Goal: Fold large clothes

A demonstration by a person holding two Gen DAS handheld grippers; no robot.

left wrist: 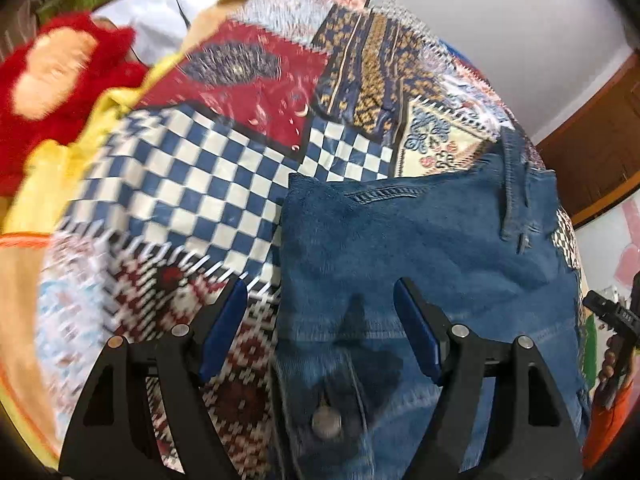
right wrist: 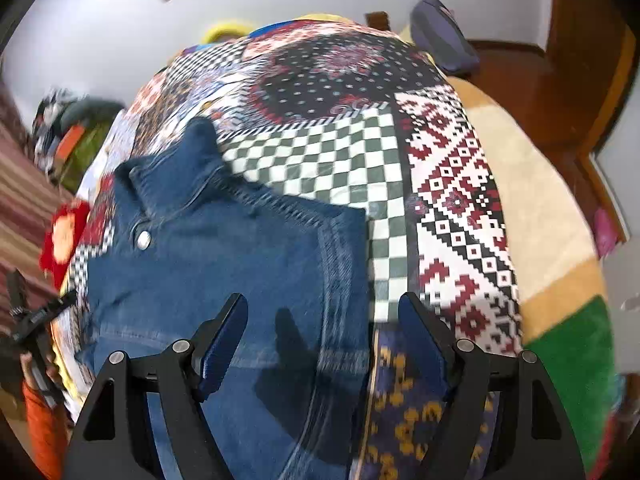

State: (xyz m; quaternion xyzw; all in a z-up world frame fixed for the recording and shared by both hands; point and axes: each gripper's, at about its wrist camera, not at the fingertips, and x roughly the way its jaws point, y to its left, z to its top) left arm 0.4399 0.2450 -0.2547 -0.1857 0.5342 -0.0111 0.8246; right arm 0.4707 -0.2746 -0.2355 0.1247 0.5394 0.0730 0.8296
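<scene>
The blue fingers of the left gripper are spread wide with nothing pinched between them. The right gripper is spread wide too, and holds nothing. Both hang just above the folded blue jeans, which lie flat on the patchwork blanket on the bed. A red fuzzy toy sits far to the left.

Both wrist views look steeply down, close over the same jeans.
</scene>
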